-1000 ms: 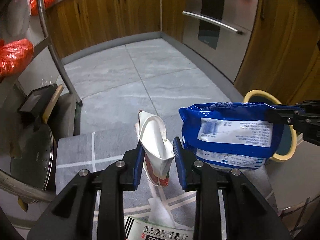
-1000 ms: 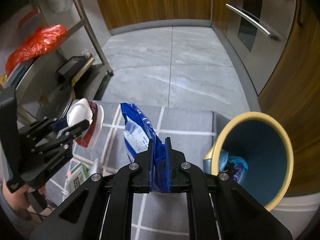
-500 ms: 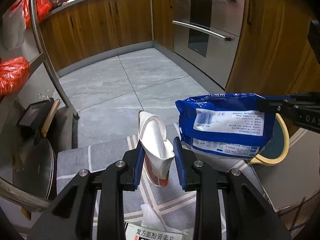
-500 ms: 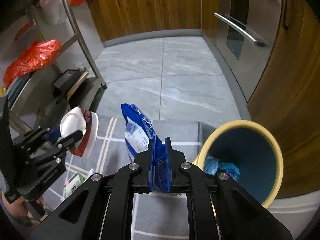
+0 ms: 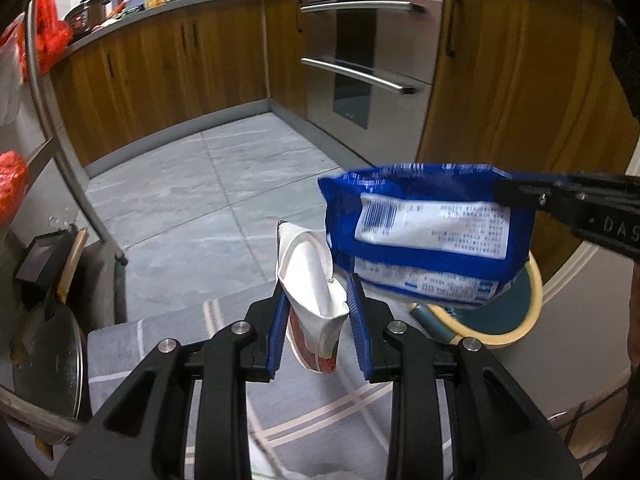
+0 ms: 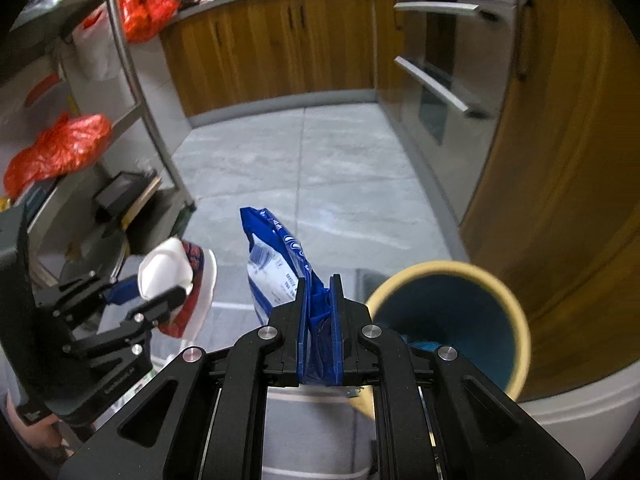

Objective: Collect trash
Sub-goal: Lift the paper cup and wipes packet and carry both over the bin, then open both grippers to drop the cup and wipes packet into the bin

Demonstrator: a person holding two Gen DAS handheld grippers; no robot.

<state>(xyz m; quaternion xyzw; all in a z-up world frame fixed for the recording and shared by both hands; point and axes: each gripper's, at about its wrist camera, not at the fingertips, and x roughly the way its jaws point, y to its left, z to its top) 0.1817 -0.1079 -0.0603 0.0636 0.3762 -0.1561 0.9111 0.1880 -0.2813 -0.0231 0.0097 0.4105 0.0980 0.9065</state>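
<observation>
Both pieces of trash have been lifted up off the rug [image 5: 312,412] compared to a second ago, so pickup looks done and only the drop is left. The crushed cup [image 5: 310,280] is clamped in the left gripper [image 5: 316,328], and the blue bag [image 6: 288,276] is pinched tight by the right gripper [image 6: 319,330]. The bin [image 6: 516,308] is now seen closer, just right of the bag, and more cabinet is shown.
</observation>
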